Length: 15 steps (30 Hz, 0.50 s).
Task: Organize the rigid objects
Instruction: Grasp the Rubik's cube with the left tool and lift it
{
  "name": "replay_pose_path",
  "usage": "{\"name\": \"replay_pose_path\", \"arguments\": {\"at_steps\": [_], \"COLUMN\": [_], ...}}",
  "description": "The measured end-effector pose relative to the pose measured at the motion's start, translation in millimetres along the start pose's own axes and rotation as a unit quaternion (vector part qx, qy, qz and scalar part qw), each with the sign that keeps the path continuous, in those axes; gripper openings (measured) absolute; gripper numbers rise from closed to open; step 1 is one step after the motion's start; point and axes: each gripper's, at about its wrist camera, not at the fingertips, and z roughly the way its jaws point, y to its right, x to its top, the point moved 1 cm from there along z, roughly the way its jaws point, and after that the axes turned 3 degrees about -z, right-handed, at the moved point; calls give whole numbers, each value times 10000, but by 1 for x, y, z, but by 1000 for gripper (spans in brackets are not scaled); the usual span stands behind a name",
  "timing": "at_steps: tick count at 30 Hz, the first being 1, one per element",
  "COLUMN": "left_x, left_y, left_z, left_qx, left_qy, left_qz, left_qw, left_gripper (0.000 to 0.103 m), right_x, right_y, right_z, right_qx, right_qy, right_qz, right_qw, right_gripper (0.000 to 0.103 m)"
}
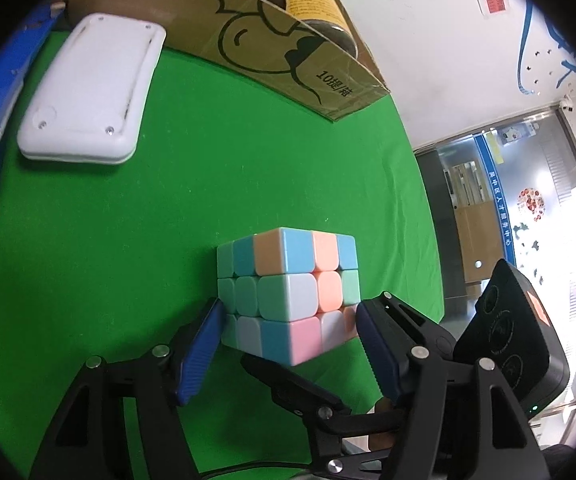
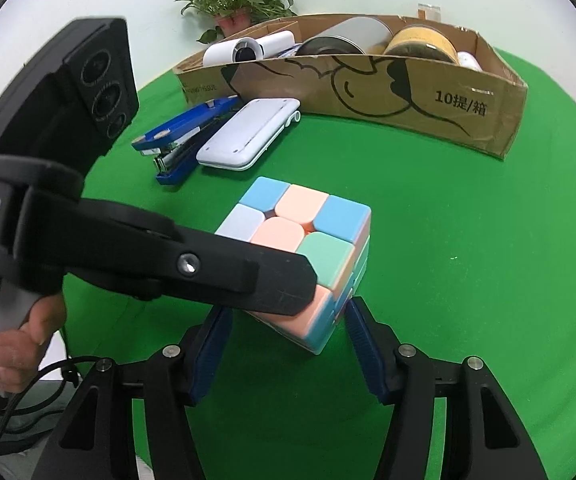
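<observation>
A pastel puzzle cube (image 1: 288,292) sits between both sets of jaws, tilted, one lower corner pointing back toward the left wrist camera. Being a cube it has no long axis; its top face, seen from the right wrist (image 2: 294,240), slopes slightly and shows blue, peach and mint tiles.

The left gripper (image 1: 288,320) has its jaws part-way open around the cube's lower layer. Its left blue pad (image 1: 201,354) lies against the cube's edge, while the right pad (image 1: 376,340) stands just beside the opposite edge; whether either one presses I cannot tell.

The right gripper (image 2: 288,324) has its jaws half spread at the cube's near bottom corner. Its right pad (image 2: 362,340) is just at the cube's edge; the left pad (image 2: 211,344) stands apart from it. The left gripper's black finger crosses in front and hides the cube's left side there, so contact is unclear.

A hand (image 2: 15,340) grips the left gripper's handle, cut off at the frame edge.

Beyond the jaws, on the green desk (image 2: 448,280), lie a white flat device (image 2: 247,136) and a blue stapler (image 2: 183,136) side by side. Farther back stands an open cardboard box (image 2: 368,92) holding rolls and cans, partly hidden by its wall. A potted plant (image 2: 235,0) stands behind the box.
</observation>
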Motion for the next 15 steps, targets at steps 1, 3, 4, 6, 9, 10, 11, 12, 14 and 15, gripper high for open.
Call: {"name": "replay_pose_path", "arguments": {"at_steps": [1,3,4,6,9,10,11,12,14,15], "left_x": [0,1,0,-1,0,0,2,4,7,9], "left_y": [0,0,0,3,6,7,8,10,14,16], "left_z": [-1,-4,-7,-13,-23,-28,-32,-37,-45,-49], "left_qx": [23,72,91,155,231,250,260,282,319,309], "left_qy": [22,86,116,200,331,393,444,525,621,671], "left_qz": [5,15,33,133,209,233,258,288,355,381], "left_qw": [10000,9999,9999,9996,9990,9986,9983,9978,9969,9965], "left_gripper": [66,64,63,62,62,62,61,59,55,55], "right_x": [0,1,2,3,7,9,11,14,18,21], "right_y": [-1,-4,-7,-10,-19,-22,-24,-26,-26,-27], "right_z": [1,-1,-2,-5,-8,-10,-11,-13,-18,-21], "right_qx": [-12,-28,-41,-71,-151,-180,-196,-223,-235,-238], "right_qy": [15,85,126,168,249,290,327,388,455,501], "right_qz": [10,-7,-36,-84,-203,-237,-271,-311,-310,-300], "right_qw": [10000,10000,9999,9998,9994,9991,9989,9985,9982,9980], "right_gripper": [57,56,55,55,55,55,55,55,55,55]}}
